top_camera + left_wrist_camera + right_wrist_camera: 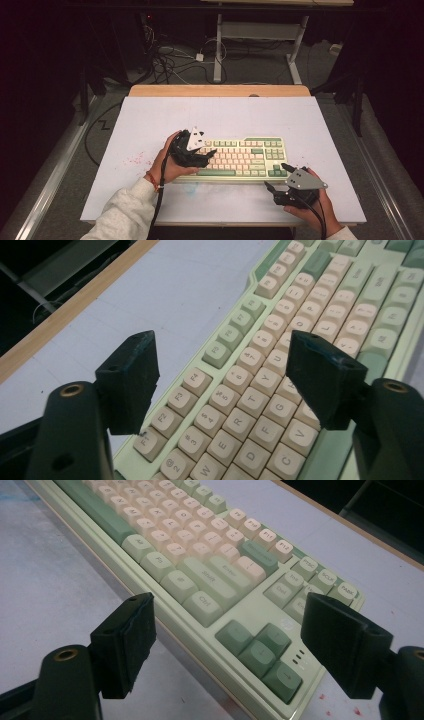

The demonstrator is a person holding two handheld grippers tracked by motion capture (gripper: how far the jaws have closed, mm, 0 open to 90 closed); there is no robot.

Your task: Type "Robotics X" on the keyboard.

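A pale green keyboard (245, 156) with cream and green keys lies on the white table top (165, 120). My left gripper (210, 155) hovers over the keyboard's left end, jaws pointing right. In the left gripper view the left gripper (222, 350) is open above the cream letter and number keys (252, 390), nothing between the pads. My right gripper (276, 175) sits by the keyboard's front right corner. In the right gripper view the right gripper (227, 615) is open and empty, with the green arrow keys (260, 652) just ahead.
The table's wooden far edge (220, 90) borders a dark floor with tangled cables (170, 60) and another desk's white legs (218, 45). Small red specks (134, 159) mark the white top to the left of the keyboard.
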